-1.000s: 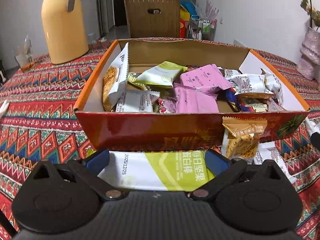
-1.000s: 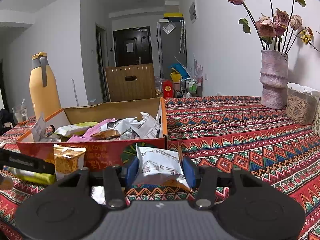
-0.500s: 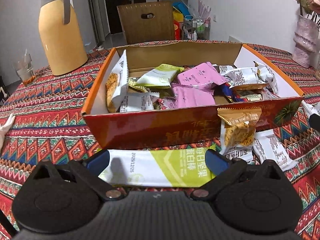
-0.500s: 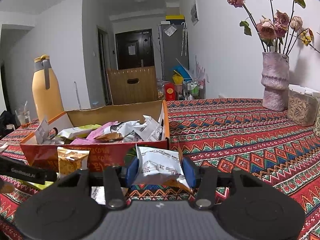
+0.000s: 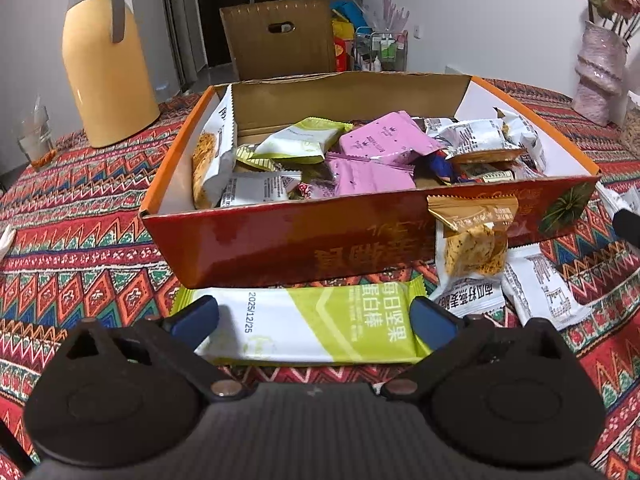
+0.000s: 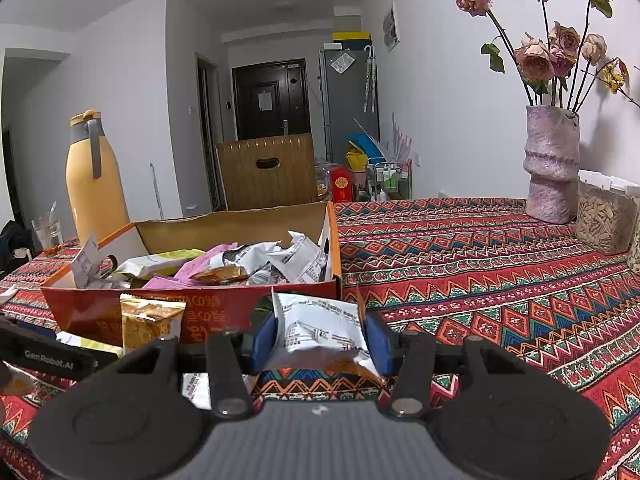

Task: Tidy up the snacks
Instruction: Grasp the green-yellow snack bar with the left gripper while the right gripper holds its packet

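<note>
Cardboard box (image 5: 280, 236), glossy red outside, holds crinkled foil packets at my twelve o'clock on the zigzag-woven cloth (image 5: 80, 248). My left claw (image 5: 314, 318) clamps a flat green-and-white bar (image 5: 304, 324) by its ends; it is stamped 2025/12/25. My right claw (image 6: 320, 338) pinches a puffy white packet (image 6: 316, 328) of fine print, just before the box's front wall.
</note>
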### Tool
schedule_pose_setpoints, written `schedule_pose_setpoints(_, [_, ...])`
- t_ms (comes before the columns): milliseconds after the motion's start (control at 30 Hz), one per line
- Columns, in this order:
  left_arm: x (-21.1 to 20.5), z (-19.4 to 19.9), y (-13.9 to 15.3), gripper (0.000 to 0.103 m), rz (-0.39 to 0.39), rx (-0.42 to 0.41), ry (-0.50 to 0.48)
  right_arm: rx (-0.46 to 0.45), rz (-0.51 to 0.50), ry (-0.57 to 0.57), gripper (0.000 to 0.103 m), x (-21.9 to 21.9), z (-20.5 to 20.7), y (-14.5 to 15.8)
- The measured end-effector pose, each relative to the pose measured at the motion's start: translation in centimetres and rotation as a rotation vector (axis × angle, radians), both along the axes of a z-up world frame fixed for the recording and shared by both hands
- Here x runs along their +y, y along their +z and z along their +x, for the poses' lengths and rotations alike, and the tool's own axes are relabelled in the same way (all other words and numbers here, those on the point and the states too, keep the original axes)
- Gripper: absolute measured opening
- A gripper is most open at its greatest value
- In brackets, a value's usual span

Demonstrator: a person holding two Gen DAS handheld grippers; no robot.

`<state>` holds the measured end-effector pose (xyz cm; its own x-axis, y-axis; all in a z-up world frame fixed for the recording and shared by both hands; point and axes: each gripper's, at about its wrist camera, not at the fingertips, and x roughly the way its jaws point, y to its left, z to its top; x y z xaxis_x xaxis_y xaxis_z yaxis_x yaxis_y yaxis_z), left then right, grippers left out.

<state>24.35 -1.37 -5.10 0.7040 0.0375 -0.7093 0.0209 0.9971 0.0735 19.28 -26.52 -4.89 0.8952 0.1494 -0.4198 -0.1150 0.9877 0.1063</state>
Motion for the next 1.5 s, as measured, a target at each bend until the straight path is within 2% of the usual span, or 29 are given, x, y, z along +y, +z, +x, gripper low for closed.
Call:
schedule_pose_setpoints(200, [0.1, -0.4, 0.0, 0.101, -0.003, -0.008, -0.003, 0.0, 0.0, 0.0, 0.049, 0.0, 0.0, 0.0])
schedule_pose_setpoints(300, [0.0, -1.2, 0.2, 0.095, -0.001, -0.024, -0.016, -0.001, 0.001, 0.0, 0.049, 0.0, 0.0, 0.0])
schedule_pose_setpoints(367, [-0.3, -2.0, 0.5, 0.073, 0.003, -0.041, -0.049, -0.002, 0.002, 0.0, 0.049, 0.0, 0.0, 0.0])
schedule_pose_setpoints(433, [-0.3, -2.5, 0.7, 0.068, -0.004, -0.042, -0.062, -0.004, 0.002, 0.001, 0.049, 0.1, -0.1, 0.0])
schedule_pose_setpoints(533, [0.2, -3.3, 0.8, 0.068, -0.015, -0.045, -0.064, -0.006, 0.003, 0.002, 0.049, 0.2, -0.1, 0.0])
schedule_pose_setpoints(700, [1.5, -4.5, 1.1, 0.074, -0.029, -0.033, -0.032, -0.012, 0.006, 0.006, 0.049, 0.2, -0.3, 0.1])
schedule_pose_setpoints(800, [2.0, -4.9, 2.3, 0.087, -0.049, -0.069, 0.012, -0.013, 0.006, 0.01, 0.049, 0.2, -0.3, 0.2])
schedule_pose_setpoints(833, [2.0, -4.8, 2.7, 0.098, -0.046, -0.085, 0.044, -0.014, 0.005, 0.01, 0.049, 0.2, -0.3, 0.2])
schedule_pose_setpoints(867, [1.9, -4.5, 3.1, 0.102, -0.038, -0.094, 0.08, -0.013, 0.005, 0.01, 0.049, 0.2, -0.3, 0.2])
schedule_pose_setpoints(967, [1.1, -2.6, 3.4, 0.102, -0.011, -0.068, 0.142, -0.012, 0.003, 0.009, 0.049, 0.2, -0.3, 0.2])
schedule_pose_setpoints(1100, [-0.2, -0.4, 1.9, 0.101, 0.045, 0.001, 0.178, -0.007, 0.002, 0.004, 0.049, 0.1, -0.1, 0.1])
schedule_pose_setpoints(1167, [-0.3, 0.2, 0.9, 0.096, 0.068, 0.036, 0.194, -0.004, 0.002, 0.004, 0.049, 0.1, -0.1, 0.0])
schedule_pose_setpoints(1333, [0.2, -1.7, 0.2, 0.083, 0.097, 0.037, 0.145, -0.002, 0.002, 0.006, 0.049, 0.1, -0.1, 0.0])
schedule_pose_setpoints(1500, [0.7, -4.6, 0.1, 0.076, 0.136, 0.036, 0.075, 0.003, -0.004, 0.004, 0.049, 0.2, 0.0, -0.2])
